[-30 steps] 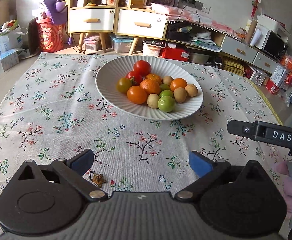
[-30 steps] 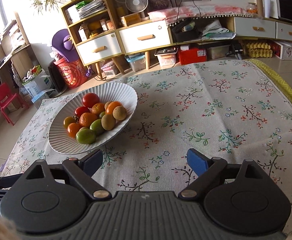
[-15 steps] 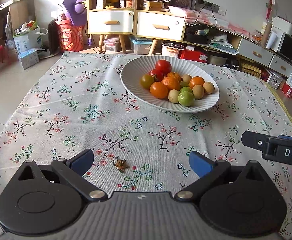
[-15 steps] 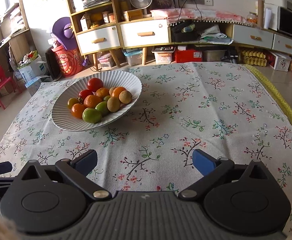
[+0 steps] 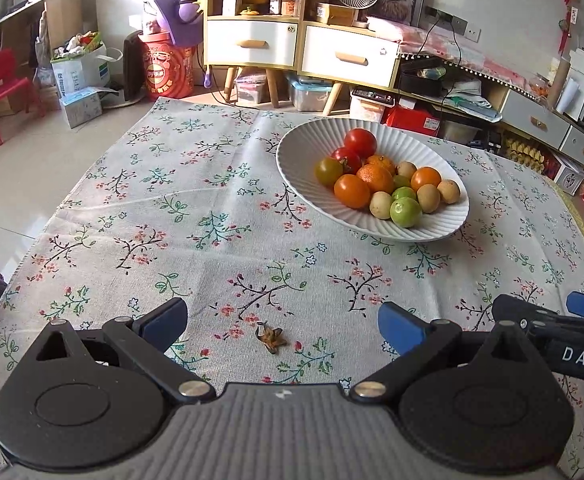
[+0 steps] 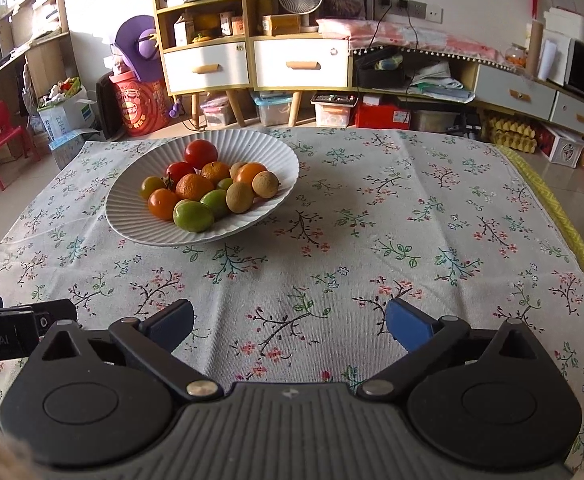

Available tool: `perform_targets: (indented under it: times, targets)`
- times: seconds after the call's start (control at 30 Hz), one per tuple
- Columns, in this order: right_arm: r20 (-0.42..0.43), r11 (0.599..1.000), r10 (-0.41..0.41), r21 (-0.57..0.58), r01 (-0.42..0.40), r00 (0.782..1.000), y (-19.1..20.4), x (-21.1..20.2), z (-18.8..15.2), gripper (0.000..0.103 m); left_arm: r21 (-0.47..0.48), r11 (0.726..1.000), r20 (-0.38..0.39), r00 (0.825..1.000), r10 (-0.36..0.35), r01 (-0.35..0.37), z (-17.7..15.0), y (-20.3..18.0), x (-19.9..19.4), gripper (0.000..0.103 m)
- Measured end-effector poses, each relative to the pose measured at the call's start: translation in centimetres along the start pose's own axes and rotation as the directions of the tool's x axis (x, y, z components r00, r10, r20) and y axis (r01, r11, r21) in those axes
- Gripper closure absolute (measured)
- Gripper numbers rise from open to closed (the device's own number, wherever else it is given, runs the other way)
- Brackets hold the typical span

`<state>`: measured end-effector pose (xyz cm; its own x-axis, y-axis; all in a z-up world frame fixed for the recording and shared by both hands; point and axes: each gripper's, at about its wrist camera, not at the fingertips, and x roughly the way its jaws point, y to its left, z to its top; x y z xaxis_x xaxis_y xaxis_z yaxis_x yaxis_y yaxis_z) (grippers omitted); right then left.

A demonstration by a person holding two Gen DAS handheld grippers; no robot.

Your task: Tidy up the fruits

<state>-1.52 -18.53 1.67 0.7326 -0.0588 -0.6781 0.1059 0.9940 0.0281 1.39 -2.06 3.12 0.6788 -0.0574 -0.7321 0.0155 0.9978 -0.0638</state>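
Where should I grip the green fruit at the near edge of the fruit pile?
Take the green fruit across its rounded middle, coming from above and the near side. Other fruit crowds its far side; toward the white bowl rim it sits clear. The right gripper is open and empty.

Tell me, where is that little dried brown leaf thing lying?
In the left wrist view, the dried calyx lies on the floral tablecloth, near the camera, apart from the white bowl.
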Motion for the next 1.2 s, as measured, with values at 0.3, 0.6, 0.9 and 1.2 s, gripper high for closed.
perform_targets:
  times: [0.3,0.6,0.9,1.2]
  targets:
    - [-0.014,1.0,-0.007,-0.007,0.007,1.0,-0.04,-0.04,-0.01,0.001,0.027,1.0,-0.007,1.0,0.012,-0.012,-0.1,-0.49,0.06,0.007]
    - [-0.024,0.999,-0.01,-0.034,0.009,1.0,0.34,0.13,-0.12,0.001,0.029,1.0,-0.01,1.0,0.006,-0.006,-0.05,-0.55,-0.03,0.007]
    - [-0.026,0.999,-0.006,-0.037,0.005,1.0,0.34,0.02,0.02,0.001,0.031,0.999,-0.011,1.0,0.017,-0.016,-0.03,-0.59,0.05,0.007]
    - [-0.031,0.999,0.001,-0.046,-0.002,1.0,0.53,0.07,-0.03,0.001,0.04,0.999,-0.019,1.0,0.024,-0.023,-0.09,-0.84,0.14,0.007]
